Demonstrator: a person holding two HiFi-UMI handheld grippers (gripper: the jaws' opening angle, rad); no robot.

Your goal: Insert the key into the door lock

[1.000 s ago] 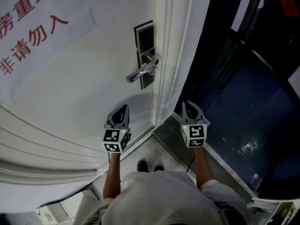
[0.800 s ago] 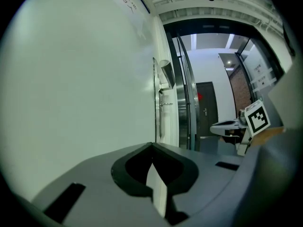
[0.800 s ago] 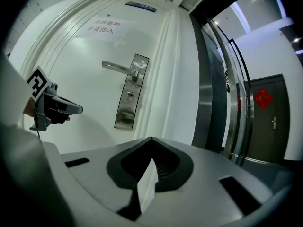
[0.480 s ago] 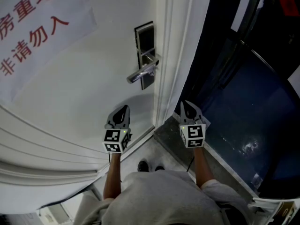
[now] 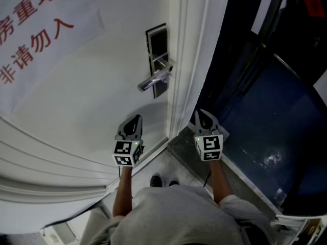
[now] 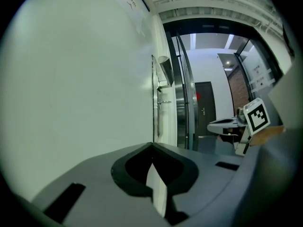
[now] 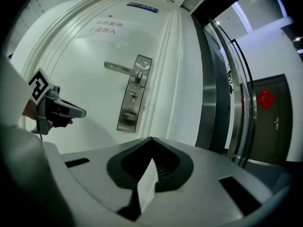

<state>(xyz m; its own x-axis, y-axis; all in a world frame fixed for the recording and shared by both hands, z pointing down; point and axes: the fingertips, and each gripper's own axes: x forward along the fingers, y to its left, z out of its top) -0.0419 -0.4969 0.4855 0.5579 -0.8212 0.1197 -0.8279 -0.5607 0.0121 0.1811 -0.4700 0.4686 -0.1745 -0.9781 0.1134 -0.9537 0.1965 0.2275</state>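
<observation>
Beside the opening edge of the white door (image 5: pixel 92 101), the lock (image 5: pixel 157 60) is sitting as a tall, narrow metal plate. It is carrying a silver lever handle (image 5: pixel 153 79) that is pointing away from that edge. The right gripper view is facing the plate squarely and showing a keyhole (image 7: pixel 132 97) below the lever. The head view is not resolving the keyhole, and the left gripper view is catching the plate only edge-on. The left claw (image 5: pixel 135 117) is hanging before the door and the right claw (image 5: pixel 202 114) before the frame (image 5: pixel 196 45). Both are apart from the lock, each with jaws closed tip to tip. A paper sign (image 5: pixel 41 29) is bearing red characters, "重地" and "请勿入" being legible.
</observation>
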